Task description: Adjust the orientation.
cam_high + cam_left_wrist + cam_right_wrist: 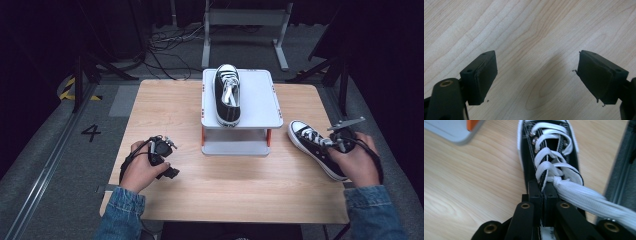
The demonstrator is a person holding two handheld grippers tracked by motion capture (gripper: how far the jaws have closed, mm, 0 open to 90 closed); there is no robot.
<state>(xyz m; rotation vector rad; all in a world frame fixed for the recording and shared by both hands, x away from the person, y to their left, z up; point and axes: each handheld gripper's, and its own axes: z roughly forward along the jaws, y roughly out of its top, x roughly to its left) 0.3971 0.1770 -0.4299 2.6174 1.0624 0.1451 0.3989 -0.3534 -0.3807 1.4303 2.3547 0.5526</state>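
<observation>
Wooden worktop (175, 107). Right tool (543, 186) clamped on shoe (549, 152) tongue; left tool (536, 75) wide open, empty. Step: grasp made. Next: lift onto rack (260, 92).

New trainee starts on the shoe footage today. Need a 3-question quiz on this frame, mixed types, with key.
1. True or false: both black sneakers sit on the grey stand.
2. Which part of the sneaker on the table is the right gripper shut on?
A. the toe cap
B. the tongue, at the top of the lacing
C. the sole
3. Fill in: the left gripper has its jaws ____, with bare wooden table between them.

Key
1. False. One sneaker lies on the stand's top; the other lies on the table to its right.
2. B
3. open
</observation>
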